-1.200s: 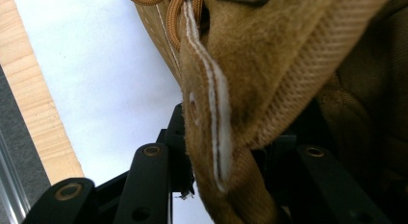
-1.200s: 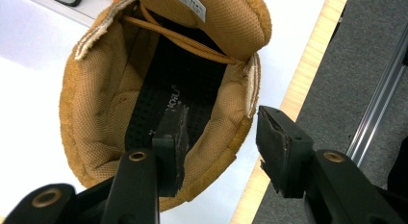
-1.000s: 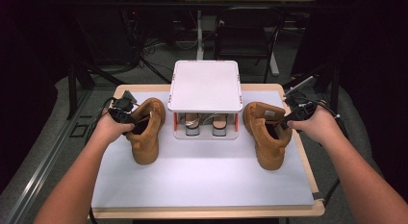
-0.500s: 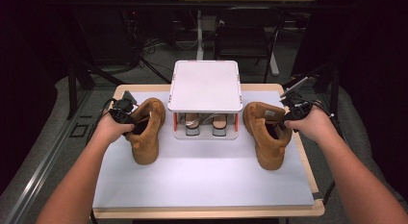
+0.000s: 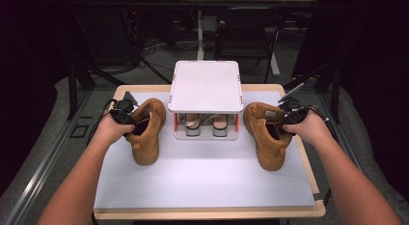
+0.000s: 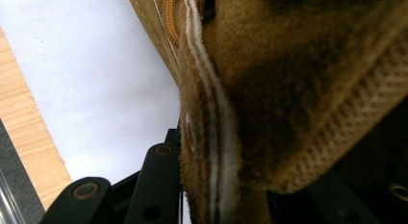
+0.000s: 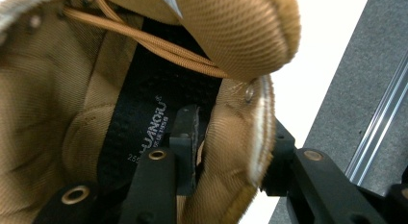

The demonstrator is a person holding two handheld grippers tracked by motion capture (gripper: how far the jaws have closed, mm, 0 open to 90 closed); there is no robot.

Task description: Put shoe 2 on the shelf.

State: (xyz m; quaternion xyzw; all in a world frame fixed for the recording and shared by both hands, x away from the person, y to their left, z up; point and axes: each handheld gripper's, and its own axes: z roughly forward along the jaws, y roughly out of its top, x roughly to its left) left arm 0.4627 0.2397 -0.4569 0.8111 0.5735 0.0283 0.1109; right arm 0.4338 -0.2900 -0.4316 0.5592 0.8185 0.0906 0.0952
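I have each boot by its collar wall, one jaw inside the opening and one outside, so I can lift it without crushing the toe. The left gripper (image 5: 126,119) pinches the left boot (image 5: 146,133); the right gripper (image 5: 288,119) has just been closing on the collar of the right boot (image 5: 264,134), its pads on the padding. Both boots stand upright on the mat (image 5: 202,179), flanking the rack (image 5: 206,87), long axes front to back, toes toward the near edge.

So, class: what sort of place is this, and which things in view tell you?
Probably a lab or recording workspace: a white-topped table among dark stands and floor cables, with two boots and a small shoe rack laid out for handling.
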